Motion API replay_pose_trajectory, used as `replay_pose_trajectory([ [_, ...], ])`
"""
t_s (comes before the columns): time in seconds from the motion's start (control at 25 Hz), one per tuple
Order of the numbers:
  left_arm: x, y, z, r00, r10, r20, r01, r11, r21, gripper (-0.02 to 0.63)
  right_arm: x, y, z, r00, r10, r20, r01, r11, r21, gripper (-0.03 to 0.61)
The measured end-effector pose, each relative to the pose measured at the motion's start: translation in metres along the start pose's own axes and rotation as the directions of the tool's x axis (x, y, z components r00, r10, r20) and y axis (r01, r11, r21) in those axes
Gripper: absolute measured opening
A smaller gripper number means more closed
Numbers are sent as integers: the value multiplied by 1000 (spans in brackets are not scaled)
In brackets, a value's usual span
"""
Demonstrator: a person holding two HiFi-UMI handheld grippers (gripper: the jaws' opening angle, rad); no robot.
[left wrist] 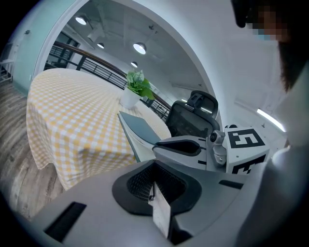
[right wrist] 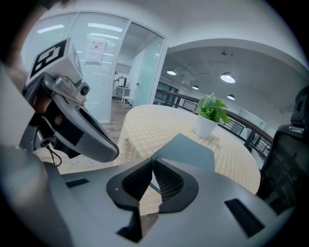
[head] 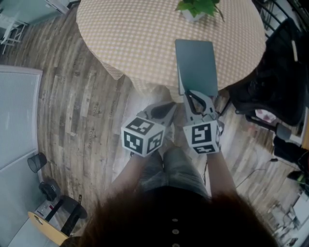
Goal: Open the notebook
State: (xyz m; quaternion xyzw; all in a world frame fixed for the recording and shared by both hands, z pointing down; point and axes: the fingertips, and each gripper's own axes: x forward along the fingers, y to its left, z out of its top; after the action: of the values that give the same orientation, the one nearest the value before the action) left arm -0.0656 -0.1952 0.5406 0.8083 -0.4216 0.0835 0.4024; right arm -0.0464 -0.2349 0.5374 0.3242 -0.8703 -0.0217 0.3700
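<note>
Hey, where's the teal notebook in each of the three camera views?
Head view: notebook upper centre-right, at the table's near edge.
Left gripper view: notebook centre, at the table's right edge.
Right gripper view: notebook centre, on the table's near side.
Shared landmark: the potted plant beyond it.

One notebook (head: 195, 65), one plant (head: 198, 8), two grippers (head: 166, 110) (head: 195, 98), seemingly one chair (head: 277, 82).

The notebook (head: 195, 65) is a slim rectangle with a plain grey-teal cover, and white page edges show along its left side. It looks closed and lies flat on the check-clothed round table (head: 130, 34), lengthwise toward the person, its near end at the table's edge.
</note>
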Motion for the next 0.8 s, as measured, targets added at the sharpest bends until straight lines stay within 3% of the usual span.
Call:
replay_pose_trajectory([
  [0.28,1,-4,15,999,-32,-9,32,999,42,8,-6,-9,7,999,5,33,-10,986,168,32],
  [0.52,1,-10,32,998,-66,-16,67,994,88,8,-16,-18,18,997,-54,58,39,971,234,31],
  [0.8,4,-21,42,994,-102,-37,107,978,180,8,-32,-34,24,988,-118,104,71,923,377,31],
])
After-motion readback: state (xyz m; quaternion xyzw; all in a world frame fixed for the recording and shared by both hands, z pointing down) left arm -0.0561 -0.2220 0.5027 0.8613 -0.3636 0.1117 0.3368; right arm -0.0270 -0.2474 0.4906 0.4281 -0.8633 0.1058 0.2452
